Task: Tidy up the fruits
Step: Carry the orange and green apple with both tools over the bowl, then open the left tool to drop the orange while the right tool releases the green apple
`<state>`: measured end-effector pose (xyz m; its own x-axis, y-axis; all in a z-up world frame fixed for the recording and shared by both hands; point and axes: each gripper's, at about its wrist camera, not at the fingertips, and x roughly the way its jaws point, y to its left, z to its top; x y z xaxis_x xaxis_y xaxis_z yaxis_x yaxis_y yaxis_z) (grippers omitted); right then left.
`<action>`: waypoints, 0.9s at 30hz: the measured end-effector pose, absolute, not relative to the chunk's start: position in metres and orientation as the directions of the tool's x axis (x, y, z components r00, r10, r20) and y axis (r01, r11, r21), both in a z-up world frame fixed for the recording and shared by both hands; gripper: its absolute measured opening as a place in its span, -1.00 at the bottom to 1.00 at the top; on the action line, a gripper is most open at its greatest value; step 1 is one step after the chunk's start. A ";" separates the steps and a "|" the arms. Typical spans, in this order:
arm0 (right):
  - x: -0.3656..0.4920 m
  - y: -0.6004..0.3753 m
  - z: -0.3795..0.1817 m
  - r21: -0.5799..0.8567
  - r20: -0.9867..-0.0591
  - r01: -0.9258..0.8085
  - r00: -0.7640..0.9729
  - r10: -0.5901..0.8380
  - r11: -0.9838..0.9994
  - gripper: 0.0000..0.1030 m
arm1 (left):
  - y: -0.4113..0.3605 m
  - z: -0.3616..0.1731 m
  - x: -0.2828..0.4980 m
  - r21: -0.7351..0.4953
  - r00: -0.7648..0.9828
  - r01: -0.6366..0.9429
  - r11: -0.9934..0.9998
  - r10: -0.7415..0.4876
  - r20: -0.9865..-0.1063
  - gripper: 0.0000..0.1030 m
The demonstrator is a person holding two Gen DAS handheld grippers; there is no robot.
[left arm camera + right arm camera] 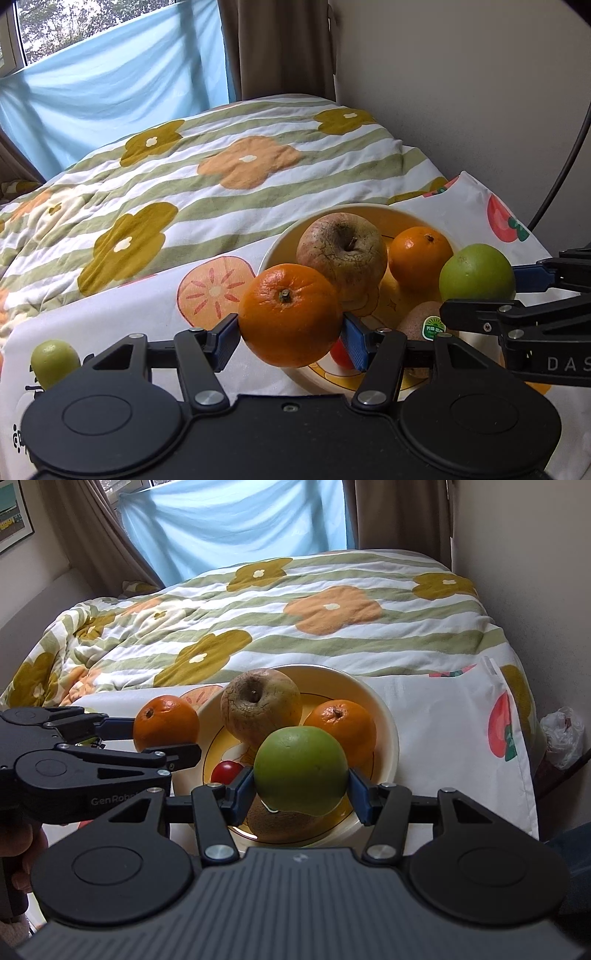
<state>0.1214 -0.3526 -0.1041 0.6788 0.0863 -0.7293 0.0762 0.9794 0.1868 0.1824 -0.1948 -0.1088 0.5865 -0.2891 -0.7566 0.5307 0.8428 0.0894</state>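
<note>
An orange [290,317] is clamped in the left tool [290,334], a green fruit [301,770] in the right tool [301,790]; either could be knocked against the apple [260,703] at twelve o'clock and rolled off the bowl [384,709].

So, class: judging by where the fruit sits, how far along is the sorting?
Done: the wrinkled apple, an orange, a kiwi and a small red fruit lie in the bowl. In hand: the left hand-held gripper grips another orange; the right hand-held gripper grips a green fruit. Left: a small green fruit on the cloth.
</note>
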 end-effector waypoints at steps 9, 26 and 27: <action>0.123 -0.353 -0.106 0.174 -0.729 0.041 0.677 0.101 0.984 0.33 | -0.201 -0.110 0.180 0.129 0.627 0.537 0.834 -0.293 -0.722 0.78; 0.147 -0.341 -0.109 0.118 -0.722 -0.058 0.681 0.126 0.991 0.33 | -0.155 -0.100 0.154 0.177 0.667 0.442 0.879 -0.190 -0.720 0.91; 0.150 -0.339 -0.110 0.113 -0.721 -0.067 0.681 0.128 0.991 0.33 | -0.153 -0.100 0.153 0.176 0.666 0.436 0.883 -0.185 -0.723 0.91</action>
<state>0.1495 -0.3386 -0.1105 0.6810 0.1284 -0.7209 -0.0672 0.9913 0.1131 0.1529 -0.1530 -0.1003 0.6658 -0.1852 -0.7227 0.4362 0.8825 0.1757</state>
